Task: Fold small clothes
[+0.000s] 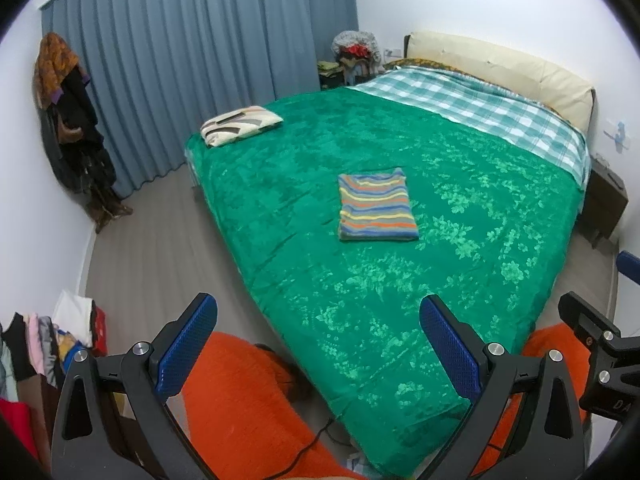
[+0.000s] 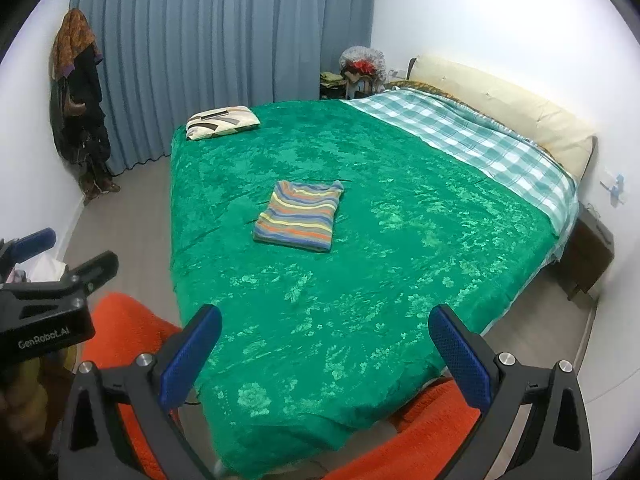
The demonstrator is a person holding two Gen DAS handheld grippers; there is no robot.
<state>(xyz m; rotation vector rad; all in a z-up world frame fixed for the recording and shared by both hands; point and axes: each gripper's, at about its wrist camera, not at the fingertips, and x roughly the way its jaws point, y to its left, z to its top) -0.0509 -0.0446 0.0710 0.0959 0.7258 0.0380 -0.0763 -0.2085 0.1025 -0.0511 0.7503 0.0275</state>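
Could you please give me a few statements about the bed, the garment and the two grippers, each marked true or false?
1. The striped garment lies folded on the green bedspread. True.
2. The left gripper is shut on the garment. False: it is open, holding nothing.
3. A patterned pillow lies at the bed's corner near the curtain. True.
4. The right gripper touches the garment. False: it is open, well short of it.

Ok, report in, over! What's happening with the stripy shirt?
Both jaws open, empty, held back. Stripy shirt folded flat on green blanket. Nothing in the way.
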